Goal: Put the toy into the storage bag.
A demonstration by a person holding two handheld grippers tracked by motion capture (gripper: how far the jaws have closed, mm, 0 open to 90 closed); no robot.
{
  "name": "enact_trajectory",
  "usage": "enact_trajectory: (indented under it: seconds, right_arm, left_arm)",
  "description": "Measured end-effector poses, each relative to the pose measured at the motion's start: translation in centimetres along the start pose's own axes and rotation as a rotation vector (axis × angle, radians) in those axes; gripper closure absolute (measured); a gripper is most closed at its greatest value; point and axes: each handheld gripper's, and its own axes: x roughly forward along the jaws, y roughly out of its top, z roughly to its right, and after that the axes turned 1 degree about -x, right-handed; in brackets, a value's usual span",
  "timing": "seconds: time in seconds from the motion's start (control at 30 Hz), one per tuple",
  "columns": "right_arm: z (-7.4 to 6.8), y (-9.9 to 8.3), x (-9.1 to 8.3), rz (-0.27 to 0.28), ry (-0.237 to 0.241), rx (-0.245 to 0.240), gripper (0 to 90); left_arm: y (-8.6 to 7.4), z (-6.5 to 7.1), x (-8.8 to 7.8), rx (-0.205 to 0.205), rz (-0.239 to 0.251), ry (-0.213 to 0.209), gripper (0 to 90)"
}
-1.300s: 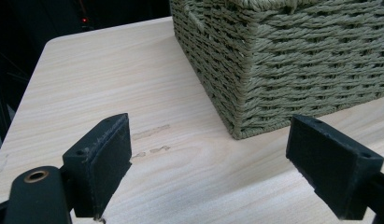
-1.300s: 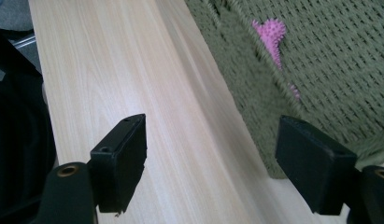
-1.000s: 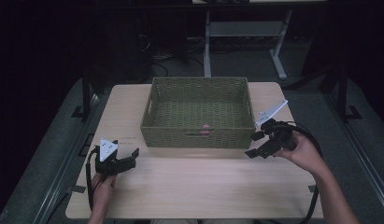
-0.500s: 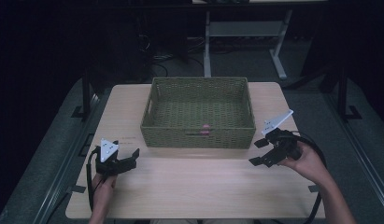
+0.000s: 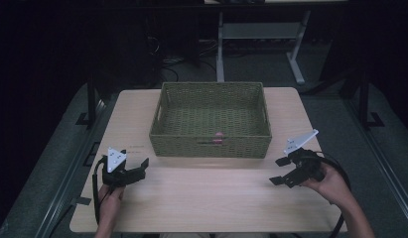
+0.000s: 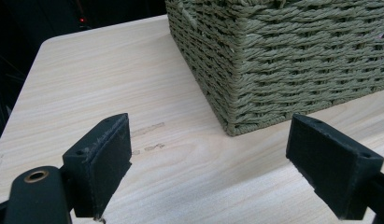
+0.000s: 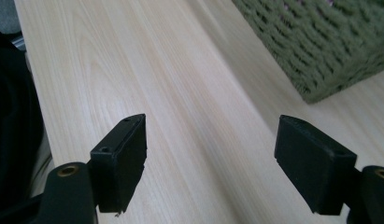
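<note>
A green woven basket [image 5: 210,145] stands at the middle back of the light wooden table [image 5: 201,198]. A small pink thing [image 5: 219,135] lies inside it by the near wall. My left gripper [image 5: 140,167] rests low at the table's left front, open, with nothing between its jaws; its own view shows the basket's corner [image 6: 236,88] just ahead. At the right front a hand holds my right gripper [image 5: 279,171] above the table, also open and empty. The basket's corner [image 7: 320,51] appears at the upper right of the right gripper view.
Beyond the table stand a white desk frame [image 5: 256,39] and dark floor with cables. Bare wood stretches between the two grippers in front of the basket. The table's left edge [image 6: 26,88] runs close to my left gripper.
My right gripper has drawn back from the basket's right side toward the table's front right. The left gripper has stayed in place.
</note>
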Motion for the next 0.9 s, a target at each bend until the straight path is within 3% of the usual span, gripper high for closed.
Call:
enact_trajectory:
  seconds: [0.63,0.9]
  right_arm:
    - [-0.7,-2.6,0.1,0.021,-0.024,0.030,24.9]
    - [-1.3,-4.4,0.8,0.018,-0.025,0.064,24.3]
  left_arm:
    - [0.0,-0.1,-0.1,-0.005,0.003,0.003,13.7]
    - [0.0,0.1,0.0,-0.004,0.004,-0.001,13.7]
